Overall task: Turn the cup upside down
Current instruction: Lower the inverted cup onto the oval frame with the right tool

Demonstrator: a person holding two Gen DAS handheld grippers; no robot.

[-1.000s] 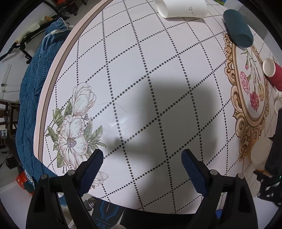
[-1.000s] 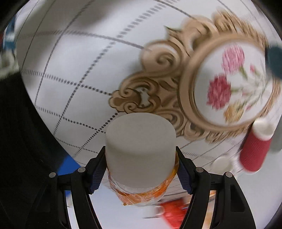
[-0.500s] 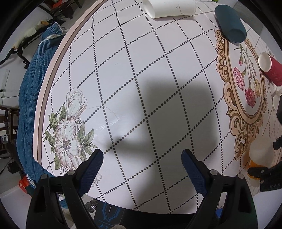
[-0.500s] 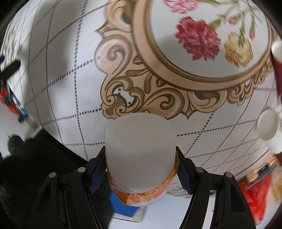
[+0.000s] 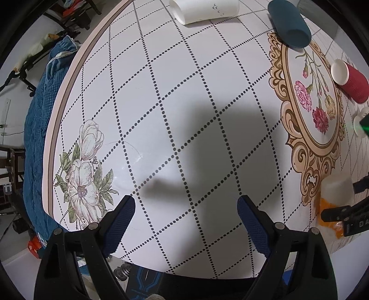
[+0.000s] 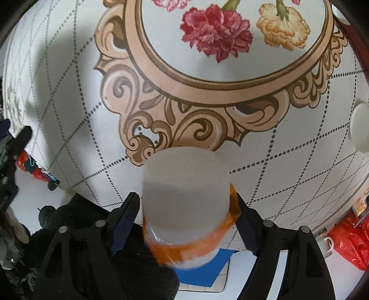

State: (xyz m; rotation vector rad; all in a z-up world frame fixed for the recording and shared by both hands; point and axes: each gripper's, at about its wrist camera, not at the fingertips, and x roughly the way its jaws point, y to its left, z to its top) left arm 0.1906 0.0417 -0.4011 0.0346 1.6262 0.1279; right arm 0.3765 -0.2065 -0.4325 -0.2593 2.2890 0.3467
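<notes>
**Cup held for turning**

Over the table [image 5: 161, 92], near right edge. Left gripper [image 5: 185, 207] idle, fingers apart and empty. Right gripper [image 6: 188, 203] clamped on cup [image 6: 185, 184], gripped at the sides, probably so it can rotate.

White cup [image 5: 204, 10], teal cup [image 5: 290, 25], red cup [image 5: 350, 79] lying on floral tablecloth [image 5: 161, 92].

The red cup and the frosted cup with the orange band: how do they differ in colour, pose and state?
The red cup is opaque red with a white inside; the frosted cup is cloudy white with an orange band. The red cup lies on its side on the table, untouched; the frosted cup is clamped in the right gripper, its closed base facing the camera. Both are round cups near the flower frame.
</notes>
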